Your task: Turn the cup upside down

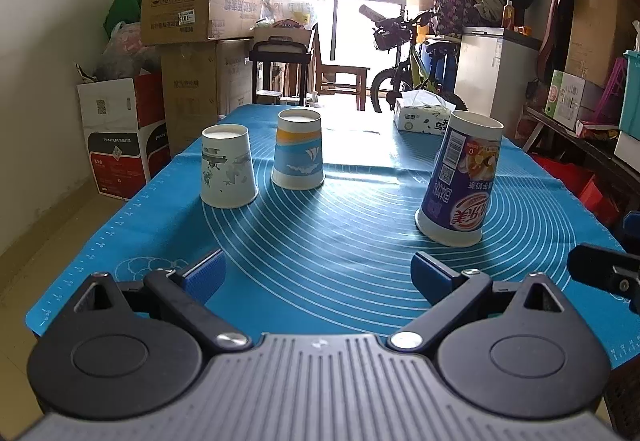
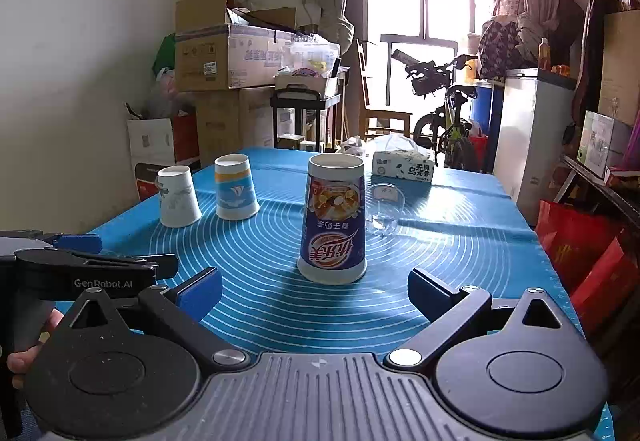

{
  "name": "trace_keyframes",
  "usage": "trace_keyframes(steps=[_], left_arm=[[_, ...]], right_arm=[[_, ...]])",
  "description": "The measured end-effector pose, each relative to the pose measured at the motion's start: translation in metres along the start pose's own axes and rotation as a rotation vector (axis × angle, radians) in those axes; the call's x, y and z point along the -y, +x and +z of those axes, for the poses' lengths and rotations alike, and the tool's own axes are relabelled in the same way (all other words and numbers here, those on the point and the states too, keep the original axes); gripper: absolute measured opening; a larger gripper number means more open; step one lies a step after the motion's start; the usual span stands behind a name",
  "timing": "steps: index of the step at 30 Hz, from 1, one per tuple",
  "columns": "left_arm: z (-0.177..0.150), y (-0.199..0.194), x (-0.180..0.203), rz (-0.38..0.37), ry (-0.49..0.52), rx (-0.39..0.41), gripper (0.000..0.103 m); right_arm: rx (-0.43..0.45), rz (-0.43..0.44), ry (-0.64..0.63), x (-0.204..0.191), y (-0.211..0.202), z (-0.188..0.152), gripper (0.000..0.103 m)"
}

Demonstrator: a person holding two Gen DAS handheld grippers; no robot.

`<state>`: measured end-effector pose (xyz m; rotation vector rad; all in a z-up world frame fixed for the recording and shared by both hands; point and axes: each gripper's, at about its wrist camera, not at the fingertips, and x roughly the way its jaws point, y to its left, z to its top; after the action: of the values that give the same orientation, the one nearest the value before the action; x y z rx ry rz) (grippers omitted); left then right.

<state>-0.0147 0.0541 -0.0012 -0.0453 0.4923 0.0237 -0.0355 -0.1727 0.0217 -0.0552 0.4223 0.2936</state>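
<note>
Spread wide and empty: both sets of fingers, left gripper (image 1: 318,275) and right gripper (image 2: 316,291). Purple cup (image 2: 335,219) just ahead on blue tabletop (image 2: 460,241), wide end down. Still upright behind it: clear cup (image 2: 384,211). Best to reach around, pinch gently, then turn over. Off left: white cup (image 2: 178,196), blue cup (image 2: 235,187). Tissue box (image 2: 402,164) farther back.
</note>
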Motion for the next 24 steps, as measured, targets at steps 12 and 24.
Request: trace_keyframes(steps=[12,24], left_arm=[[0.0000,-0.0005,-0.0019,-0.004,-0.003,-0.004,0.098],[-0.0006,-0.0001,-0.0008,-0.006,0.000,-0.004,0.098]], right_arm=[[0.001,-0.002,-0.001,-0.0014,-0.0005,0.0007,0.101],[0.009,-0.009,-0.001,-0.0016,-0.0025,0.0020,0.101]])
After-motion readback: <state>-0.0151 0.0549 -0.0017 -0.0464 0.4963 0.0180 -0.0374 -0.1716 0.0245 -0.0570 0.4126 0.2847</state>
